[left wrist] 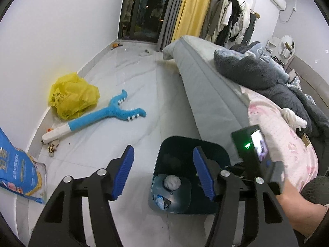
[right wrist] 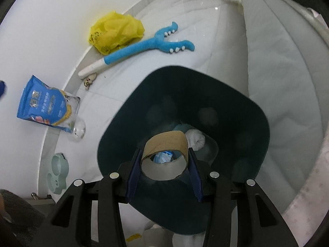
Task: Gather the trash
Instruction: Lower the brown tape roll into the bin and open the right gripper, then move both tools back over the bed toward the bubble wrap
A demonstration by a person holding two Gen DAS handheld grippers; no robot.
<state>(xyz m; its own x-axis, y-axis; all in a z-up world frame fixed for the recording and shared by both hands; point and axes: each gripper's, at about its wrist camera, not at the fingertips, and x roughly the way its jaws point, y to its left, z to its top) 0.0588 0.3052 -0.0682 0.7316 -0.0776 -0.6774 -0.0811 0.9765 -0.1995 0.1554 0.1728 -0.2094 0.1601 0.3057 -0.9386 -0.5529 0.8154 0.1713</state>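
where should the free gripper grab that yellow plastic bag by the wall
Pinch the raised crumpled peak of the yellow plastic bag, coming from above on the room side; the wall blocks the far side and the blue plush toy lies against its near edge. The left hand-held gripper is open.

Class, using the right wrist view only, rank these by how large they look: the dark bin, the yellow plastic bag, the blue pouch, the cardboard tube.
1. Dark bin, largest, though nearest the camera.
2. Blue pouch and yellow plastic bag: alike, unranked.
3. Cardboard tube, in the right tongs, looks smallest despite nearness.
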